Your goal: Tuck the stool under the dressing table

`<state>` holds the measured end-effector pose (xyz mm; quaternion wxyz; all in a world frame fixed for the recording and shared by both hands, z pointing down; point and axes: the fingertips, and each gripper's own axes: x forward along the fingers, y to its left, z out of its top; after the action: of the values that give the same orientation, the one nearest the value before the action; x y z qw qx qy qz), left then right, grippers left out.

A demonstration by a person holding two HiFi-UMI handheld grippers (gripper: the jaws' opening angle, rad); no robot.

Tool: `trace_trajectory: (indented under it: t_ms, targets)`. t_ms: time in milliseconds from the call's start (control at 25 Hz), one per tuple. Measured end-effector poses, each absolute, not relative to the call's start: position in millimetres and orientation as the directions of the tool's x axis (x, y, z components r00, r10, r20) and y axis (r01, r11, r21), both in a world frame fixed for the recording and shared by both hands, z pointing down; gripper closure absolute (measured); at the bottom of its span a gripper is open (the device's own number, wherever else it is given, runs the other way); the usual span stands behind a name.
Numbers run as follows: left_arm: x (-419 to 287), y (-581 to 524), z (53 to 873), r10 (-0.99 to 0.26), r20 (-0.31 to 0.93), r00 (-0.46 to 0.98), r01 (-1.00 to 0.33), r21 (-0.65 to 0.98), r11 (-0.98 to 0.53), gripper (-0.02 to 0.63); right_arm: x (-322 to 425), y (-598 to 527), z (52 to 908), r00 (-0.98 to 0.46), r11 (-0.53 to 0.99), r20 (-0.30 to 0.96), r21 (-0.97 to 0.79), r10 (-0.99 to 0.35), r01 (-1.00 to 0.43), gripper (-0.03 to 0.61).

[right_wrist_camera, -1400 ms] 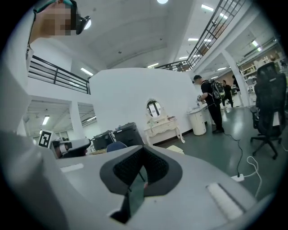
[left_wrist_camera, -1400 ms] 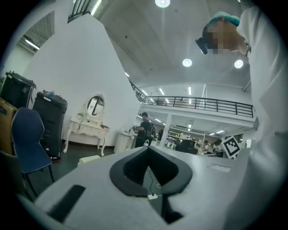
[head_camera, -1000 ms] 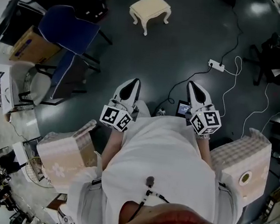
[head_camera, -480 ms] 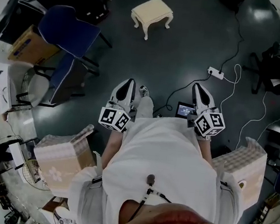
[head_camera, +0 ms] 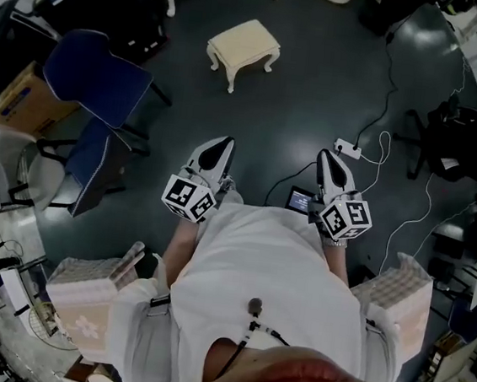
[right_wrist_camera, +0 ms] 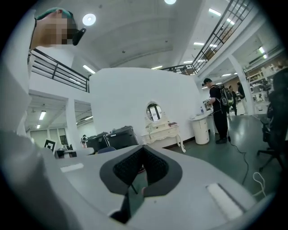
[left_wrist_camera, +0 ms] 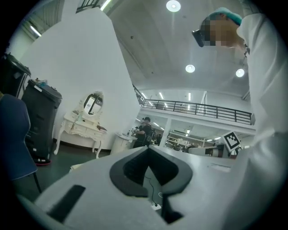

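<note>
a: well, where does the stool [head_camera: 243,47] stand?
b: out on the dark floor, upright on its four curved legs. it's well ahead of both grippers and apart from the dressing table [left_wrist_camera: 83,128], which stands against the white wall. it isn't tucked under yet.
a: how would it handle?
b: likely light and stiff, since it's a small cream frame with a padded top. the cushion would give, so the firmer hold looks like the rail under the seat, one gripper on each opposite side. the thin legs could catch on the floor if it's shoved low down, so pushing or lifting at the rail seems safer.
a: and the tongs?
b: the left gripper [head_camera: 220,148] and the right gripper [head_camera: 326,163] are both closed tight, pads together, with nothing between them. the person holds them out in front of the body.
a: anything nearby?
b: a blue chair [head_camera: 98,78] to the left, and a power strip [head_camera: 347,148] with its cable to the right. both lie off the straight line to the stool.
</note>
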<state>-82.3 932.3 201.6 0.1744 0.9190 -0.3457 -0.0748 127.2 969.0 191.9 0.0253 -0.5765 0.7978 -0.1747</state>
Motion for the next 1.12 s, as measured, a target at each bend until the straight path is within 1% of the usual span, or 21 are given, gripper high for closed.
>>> trace_trajectory:
  t_ms: [240, 360, 440, 560, 760, 880, 960, 1120]
  targets:
    - [-82.7, 870.3, 199.1, -0.623, -0.012, 0.782, -0.593, 0.295, -0.749, 0.607, 124.6, 910.4, 190.8, -0.271, 0.213, 0.114, -0.368, -0.956, -0.905, 0.571]
    - [-88.6, 849.5, 196.6, -0.643, -0.003, 0.766, -0.615, 0.29, -0.734, 0.607, 119.8, 894.9, 194.5, -0.291, 0.221, 0.134, -0.386, -0.947, -0.896, 0.571]
    - [-89.0, 842.6, 198.0, -0.657, 0.011, 0.754, -0.629, 0.299, -0.717, 0.607, 126.0, 886.1, 195.5, -0.275, 0.203, 0.147, -0.381, -0.95, -0.902, 0.571]
    - [-87.1, 836.7, 210.5, -0.668, 0.061, 0.742, -0.651, 0.305, -0.695, 0.607, 135.5, 870.3, 200.3, -0.269, 0.191, 0.154, -0.391, -0.951, -0.9, 0.571]
    - [-68.3, 819.6, 224.9, -0.685, 0.092, 0.723, -0.671, 0.328, -0.665, 0.607, 152.3, 829.2, 217.2, -0.339, 0.247, 0.18, -0.397, -0.923, -0.884, 0.571]
    - [-54.0, 793.4, 220.8, -0.715, 0.065, 0.696, -0.687, 0.35, -0.637, 0.607, 165.1, 783.7, 218.5, -0.403, 0.306, 0.168, -0.415, -0.9, -0.857, 0.571]
    - [-46.9, 776.4, 213.1, -0.755, 0.029, 0.655, -0.712, 0.357, -0.604, 0.607, 174.6, 758.1, 216.3, -0.448, 0.35, 0.154, -0.425, -0.881, -0.835, 0.571]
    - [-26.8, 729.1, 216.7, -0.832, 0.054, 0.552, -0.787, 0.361, -0.5, 0.607, 202.2, 705.5, 216.4, -0.527, 0.425, 0.145, -0.433, -0.838, -0.795, 0.571]
